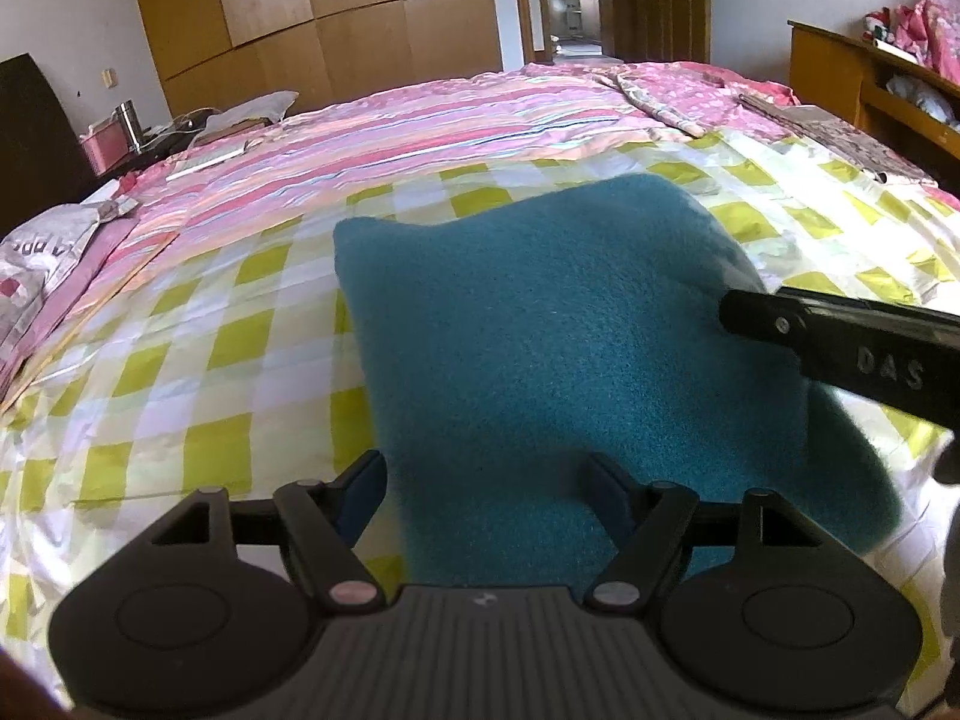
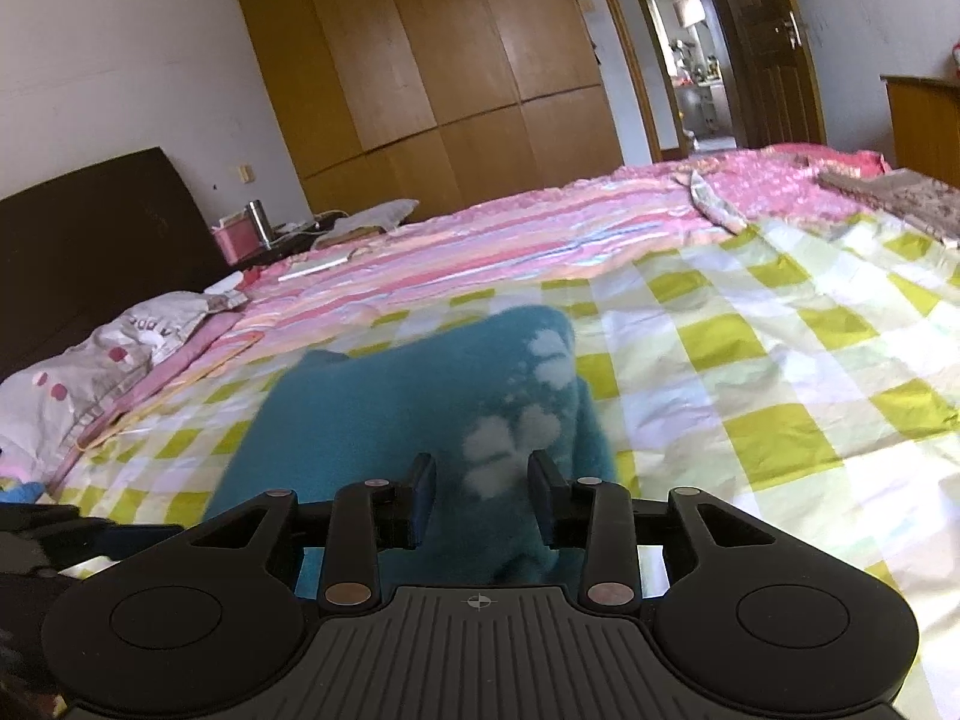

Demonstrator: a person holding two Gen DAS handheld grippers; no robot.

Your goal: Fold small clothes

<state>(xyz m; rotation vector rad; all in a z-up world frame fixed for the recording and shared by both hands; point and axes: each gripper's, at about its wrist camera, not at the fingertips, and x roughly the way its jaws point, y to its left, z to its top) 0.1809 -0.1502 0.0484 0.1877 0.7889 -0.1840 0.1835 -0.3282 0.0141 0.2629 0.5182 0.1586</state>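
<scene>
Nearest the lens in the left wrist view: left tongs (image 1: 486, 495), jaws spread wide, blue-padded fingers straddling the near edge of a teal fleece garment (image 1: 558, 330) without pressing on it. Spread flat over a yellow-and-white checked sheet (image 1: 198, 360) on the bed, that garment, its far corners rounded and its near end running under the tongs. Reaching in from the right edge, a black finger of the right tongs (image 1: 840, 342), lying over the garment's right border; contact there impossible to judge from this view.

Seen from the right wrist camera: right tongs (image 2: 482, 495), jaws partly apart, a raised fold of the teal fleece garment (image 2: 384, 420) sitting between the fingers. Pale blotched markings visible on that fold. Whether the pads actually pinch the cloth: cannot tell, gaps beside the fingers blurred.

Beyond the checked sheet (image 2: 780, 360), a pink striped bedcover (image 1: 420, 120) across the rest of the bed. Wooden wardrobe (image 2: 432, 48) against the far wall, open doorway (image 2: 690, 60) to its right, dark headboard (image 2: 90, 228) at the left with a pillow (image 2: 108, 354) below it.
</scene>
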